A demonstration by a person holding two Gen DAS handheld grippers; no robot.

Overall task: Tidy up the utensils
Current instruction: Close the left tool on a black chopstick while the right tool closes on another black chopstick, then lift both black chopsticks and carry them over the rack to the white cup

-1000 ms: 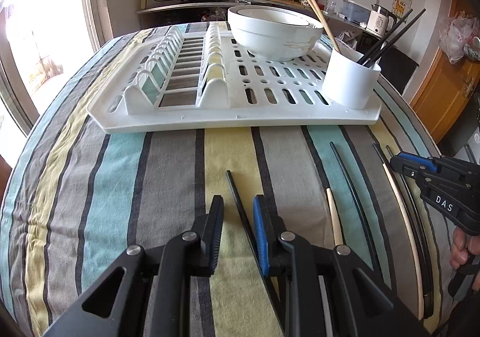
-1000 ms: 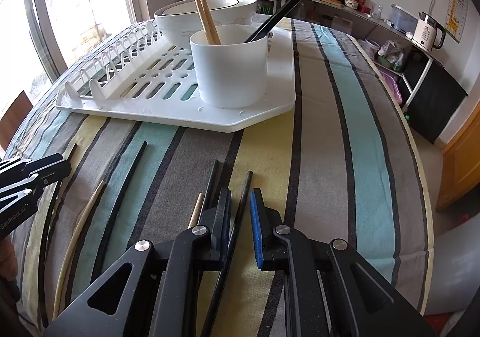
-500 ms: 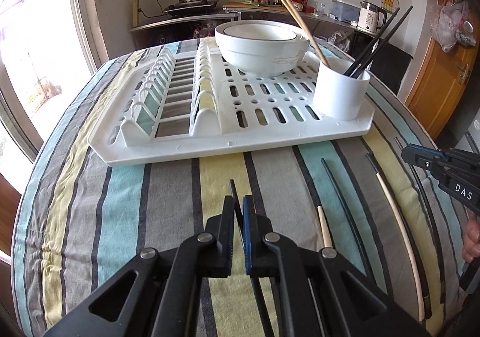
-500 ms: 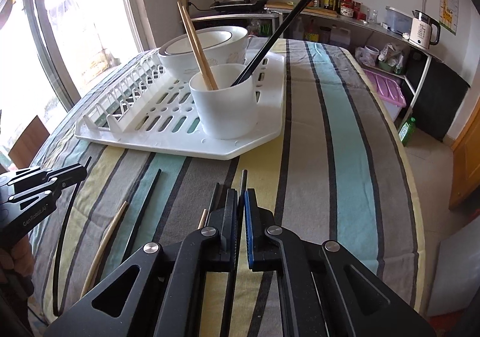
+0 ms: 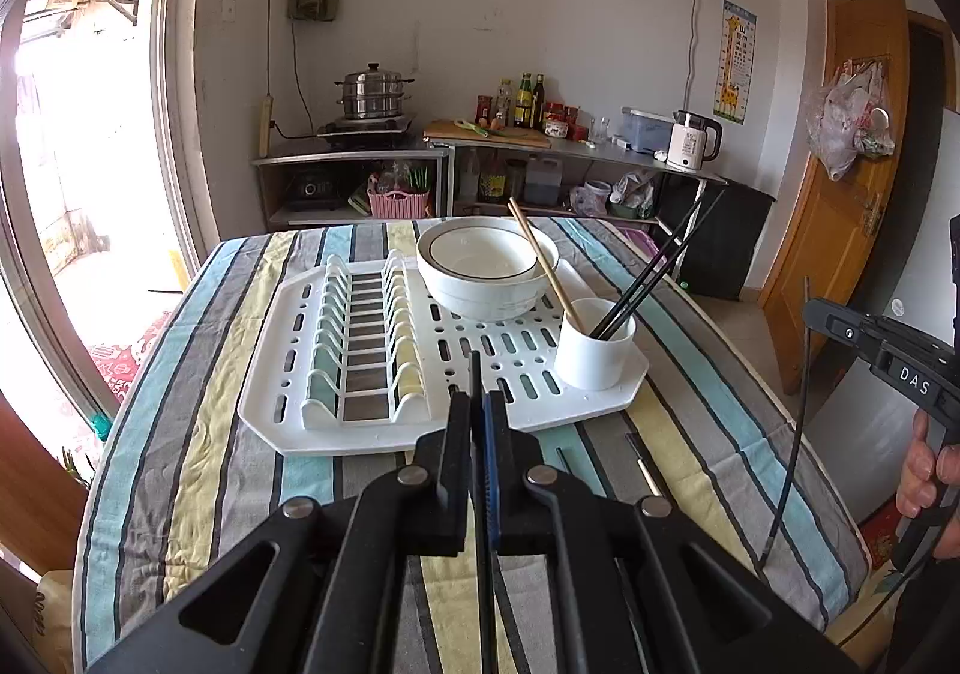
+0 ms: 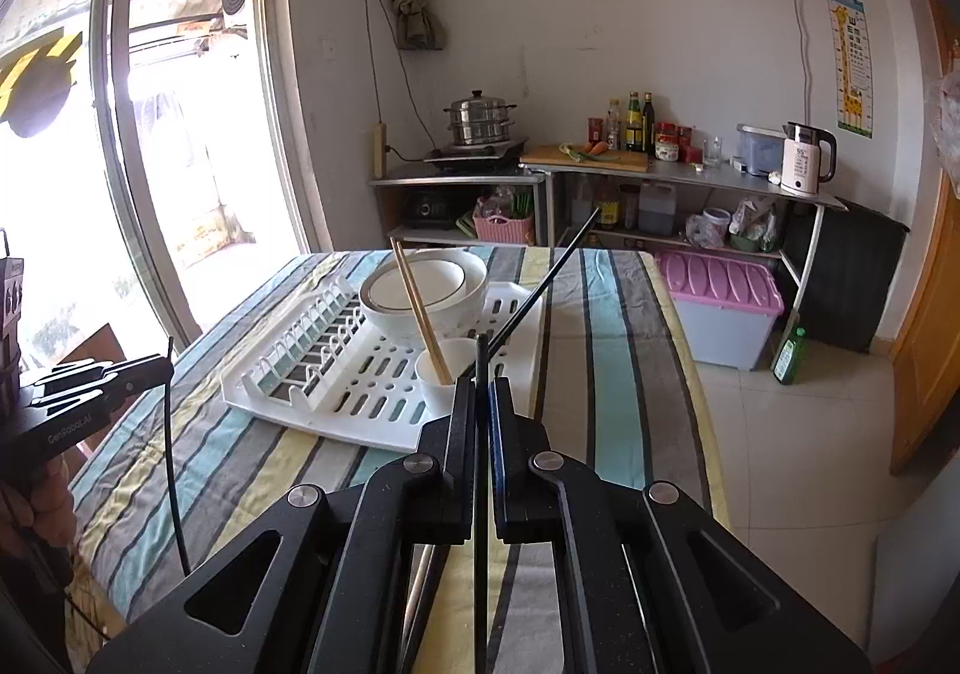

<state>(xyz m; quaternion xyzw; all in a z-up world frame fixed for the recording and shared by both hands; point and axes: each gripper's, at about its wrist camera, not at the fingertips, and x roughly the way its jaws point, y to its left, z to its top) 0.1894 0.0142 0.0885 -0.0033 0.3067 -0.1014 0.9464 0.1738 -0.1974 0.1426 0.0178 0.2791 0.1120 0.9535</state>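
Left wrist view: the left tongs (image 5: 478,410) pinch a black chopstick (image 5: 475,374); ahead on the striped counter (image 5: 180,434) sits the white rack (image 5: 336,434), its cup (image 5: 591,359) ahead-right; right wrist view: the right tongs (image 6: 480,398) pinch another black chopstick (image 6: 481,362); the cup (image 6: 447,392) lies just ahead-left.

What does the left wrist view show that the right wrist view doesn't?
Only the left wrist view: the right gripper from the side with its black chopstick hanging, two loose chopsticks left on the striped tablecloth, and the wooden door.

Only the right wrist view: the left gripper from the side with its own black chopstick, and the purple-lidded bin.

Both: the white drying rack, stacked bowls, white cup holding chopsticks, and each camera's own gripper shut on a black chopstick.
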